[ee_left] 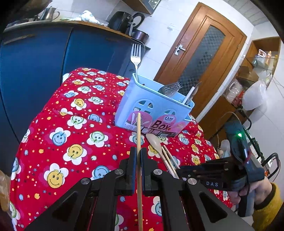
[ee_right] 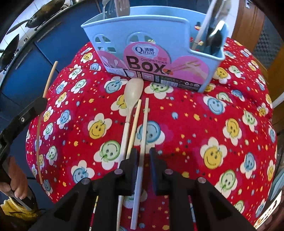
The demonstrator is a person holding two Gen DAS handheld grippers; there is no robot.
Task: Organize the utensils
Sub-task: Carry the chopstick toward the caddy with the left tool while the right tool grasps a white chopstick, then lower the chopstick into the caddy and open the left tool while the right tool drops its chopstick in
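A light blue chopsticks box (ee_left: 152,108) (ee_right: 156,53) stands on the red smiley tablecloth (ee_left: 71,135), holding forks (ee_left: 135,58) and other utensils. My left gripper (ee_left: 138,160) is shut on a thin wooden chopstick (ee_left: 139,142), held above the cloth and pointing toward the box; it also shows in the right wrist view (ee_right: 48,83). My right gripper (ee_right: 144,160) is open, its jaws astride a pale chopstick (ee_right: 143,135) lying on the cloth. A second chopstick (ee_right: 134,128) and a cream spoon (ee_right: 132,94) lie just left of it.
Blue cabinets (ee_left: 35,62) with a counter carrying a kettle and appliances stand behind the table. A wooden door (ee_left: 204,53) and shelves (ee_left: 257,71) are at right. Pans (ee_right: 35,16) hang over the counter at upper left in the right wrist view.
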